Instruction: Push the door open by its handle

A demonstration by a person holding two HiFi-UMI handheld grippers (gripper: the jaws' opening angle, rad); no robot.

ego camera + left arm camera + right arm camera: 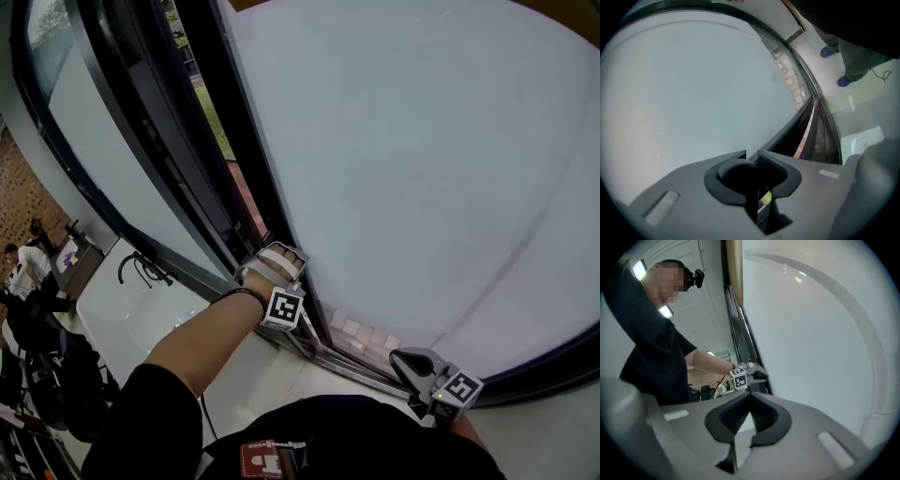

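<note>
The frosted door (422,169) fills the far right, and its dark edge frame (246,169) runs down its left side. My left gripper (281,261) lies against that edge with its fingers a narrow slit apart. I cannot make out the handle there. My right gripper (412,360) hangs nearer, to the right beside the panel, with its fingers together on nothing.

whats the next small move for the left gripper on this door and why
Probably ease the left gripper forward against the frosted door panel to widen the opening. It sits at the panel's edge by the dark frame, its fingers a narrow slit apart, and a gap beside it shows grass outside. The right gripper hangs back, shut and empty.
</note>
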